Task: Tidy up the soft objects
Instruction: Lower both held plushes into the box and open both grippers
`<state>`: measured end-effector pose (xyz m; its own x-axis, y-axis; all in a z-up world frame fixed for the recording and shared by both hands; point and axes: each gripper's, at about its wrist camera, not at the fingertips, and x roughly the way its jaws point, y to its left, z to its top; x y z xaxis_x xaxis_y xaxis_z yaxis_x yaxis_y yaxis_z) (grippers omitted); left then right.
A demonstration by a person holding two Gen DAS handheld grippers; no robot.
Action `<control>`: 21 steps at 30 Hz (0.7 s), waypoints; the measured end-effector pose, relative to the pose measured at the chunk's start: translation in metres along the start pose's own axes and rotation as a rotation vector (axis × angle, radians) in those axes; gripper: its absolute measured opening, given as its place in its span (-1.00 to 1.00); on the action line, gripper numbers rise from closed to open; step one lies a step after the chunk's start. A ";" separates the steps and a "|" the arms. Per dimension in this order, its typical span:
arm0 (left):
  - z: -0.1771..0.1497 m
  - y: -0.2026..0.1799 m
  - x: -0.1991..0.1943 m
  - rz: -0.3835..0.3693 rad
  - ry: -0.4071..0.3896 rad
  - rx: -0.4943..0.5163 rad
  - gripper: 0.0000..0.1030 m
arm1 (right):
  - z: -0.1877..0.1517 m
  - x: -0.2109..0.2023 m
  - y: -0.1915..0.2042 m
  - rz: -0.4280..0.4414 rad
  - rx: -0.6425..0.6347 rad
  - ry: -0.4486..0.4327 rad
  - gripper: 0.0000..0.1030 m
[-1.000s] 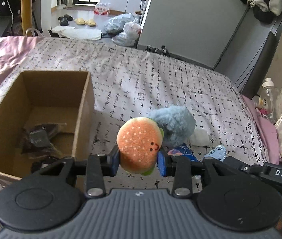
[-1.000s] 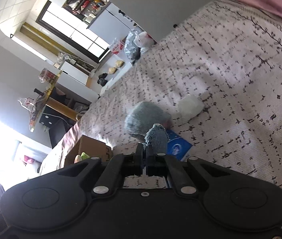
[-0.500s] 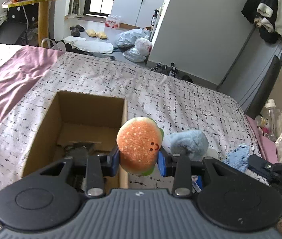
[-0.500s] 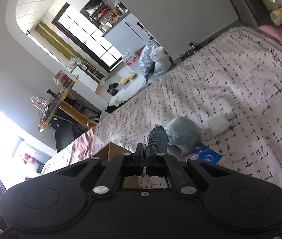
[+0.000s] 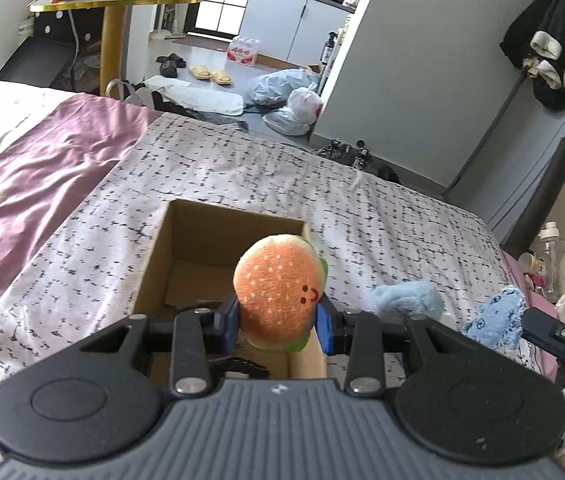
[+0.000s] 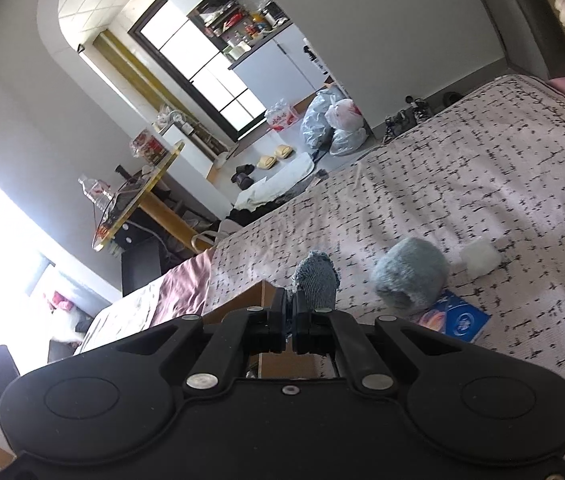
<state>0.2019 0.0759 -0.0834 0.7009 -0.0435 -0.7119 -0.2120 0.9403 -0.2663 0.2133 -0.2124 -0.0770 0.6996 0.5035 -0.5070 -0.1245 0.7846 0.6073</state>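
My left gripper (image 5: 278, 326) is shut on an orange plush hamburger (image 5: 278, 286) with a small smiling face, held above the near right part of an open cardboard box (image 5: 202, 236) on the bed. My right gripper (image 6: 291, 322) is shut on a small blue patterned cloth (image 6: 316, 278); the same blue cloth (image 5: 496, 316) shows at the right edge of the left wrist view, pinched by the other gripper's black fingers. A fluffy grey-blue plush (image 6: 408, 278) lies on the bedspread to the right of the box, and this fluffy plush (image 5: 406, 300) sits just past my left gripper's right finger.
Dark items lie inside the box. A white soft block (image 6: 480, 258) and a blue packet (image 6: 456, 318) lie by the fluffy plush. A purple sheet (image 5: 38, 172) covers the bed's left side. Bottles (image 5: 548, 256) stand beside the bed on the right.
Both grippers rose and shifted towards the box, each keeping its hold. The hamburger now hangs over the box's near right part; the blue cloth came nearer the box's corner.
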 end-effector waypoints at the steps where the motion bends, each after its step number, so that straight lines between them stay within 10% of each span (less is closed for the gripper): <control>1: 0.000 0.004 0.001 0.003 0.002 -0.006 -0.28 | -0.001 0.001 0.004 0.001 -0.007 0.002 -0.95; 21: -0.014 0.056 0.020 0.036 0.060 -0.159 -0.21 | -0.024 0.053 0.080 0.037 -0.127 0.074 -0.95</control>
<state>0.1949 0.1230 -0.1215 0.6504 -0.0354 -0.7588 -0.3445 0.8765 -0.3362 0.2233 -0.1140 -0.0697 0.6394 0.5545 -0.5326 -0.2402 0.8021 0.5468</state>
